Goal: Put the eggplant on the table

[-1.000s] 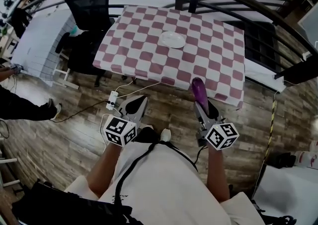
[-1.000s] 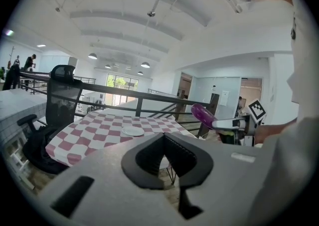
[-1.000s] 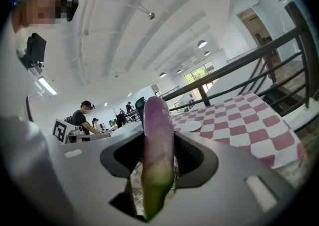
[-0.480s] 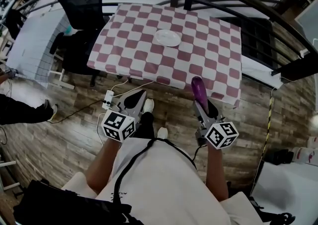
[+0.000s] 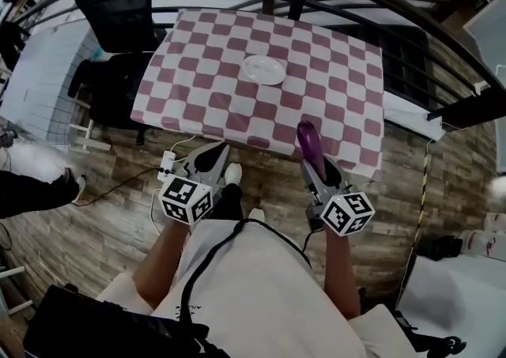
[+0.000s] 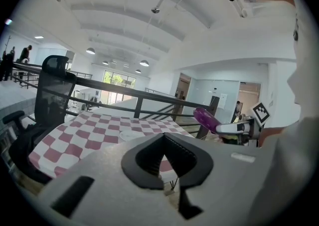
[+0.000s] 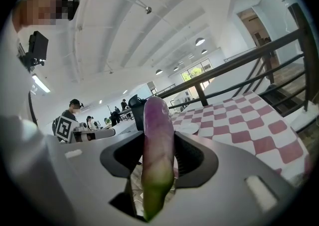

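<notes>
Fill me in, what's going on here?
A person stands at the near edge of a checked-cloth table, a claw in each hand. The right claw is shut on a purple eggplant, held in the air at that edge and not yet set down. The left claw is shut and empty. A white plate sits mid-table.

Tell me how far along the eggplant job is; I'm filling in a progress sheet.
Done: the eggplant is picked up, clamped between the jaws of the right gripper. In hand: it hangs in the air by the near edge of the checkered table, not resting on it. Left: set it on the table and open the jaws. The left gripper holds nothing.
</notes>
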Motion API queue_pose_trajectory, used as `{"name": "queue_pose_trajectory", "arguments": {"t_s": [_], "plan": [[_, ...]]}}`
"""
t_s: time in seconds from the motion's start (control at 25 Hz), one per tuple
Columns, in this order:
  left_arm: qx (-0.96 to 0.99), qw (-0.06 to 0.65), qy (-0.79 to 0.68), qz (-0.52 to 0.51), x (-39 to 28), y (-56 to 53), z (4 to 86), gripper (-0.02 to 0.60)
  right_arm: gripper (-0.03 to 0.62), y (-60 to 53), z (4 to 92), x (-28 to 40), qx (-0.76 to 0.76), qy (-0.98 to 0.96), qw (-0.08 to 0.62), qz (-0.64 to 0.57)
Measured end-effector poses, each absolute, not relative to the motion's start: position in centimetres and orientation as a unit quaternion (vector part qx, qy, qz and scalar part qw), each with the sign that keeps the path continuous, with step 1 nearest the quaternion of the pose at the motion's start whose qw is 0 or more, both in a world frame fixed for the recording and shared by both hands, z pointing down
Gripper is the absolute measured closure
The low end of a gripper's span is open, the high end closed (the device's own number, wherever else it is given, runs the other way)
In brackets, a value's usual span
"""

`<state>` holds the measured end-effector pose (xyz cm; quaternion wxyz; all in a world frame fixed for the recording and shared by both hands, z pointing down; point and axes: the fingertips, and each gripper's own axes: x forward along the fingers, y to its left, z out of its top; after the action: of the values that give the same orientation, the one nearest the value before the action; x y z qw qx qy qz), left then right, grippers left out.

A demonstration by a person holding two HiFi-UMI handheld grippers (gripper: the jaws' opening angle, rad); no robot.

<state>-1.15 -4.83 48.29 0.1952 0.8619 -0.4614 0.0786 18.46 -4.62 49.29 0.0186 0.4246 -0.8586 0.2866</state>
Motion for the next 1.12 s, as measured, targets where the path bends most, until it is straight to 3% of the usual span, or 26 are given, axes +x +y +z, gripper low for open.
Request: {"name": "queue_pose_trajectory", "arguments": {"t_s": [1.12], "plan": [[0.908, 0.179, -0.365, 0.097, -7.2, -26.3, 48.3, 0.577, 0.402, -22.7, 47.8, 8.5, 0.477, -0.838, 0.047, 0.260]]}}
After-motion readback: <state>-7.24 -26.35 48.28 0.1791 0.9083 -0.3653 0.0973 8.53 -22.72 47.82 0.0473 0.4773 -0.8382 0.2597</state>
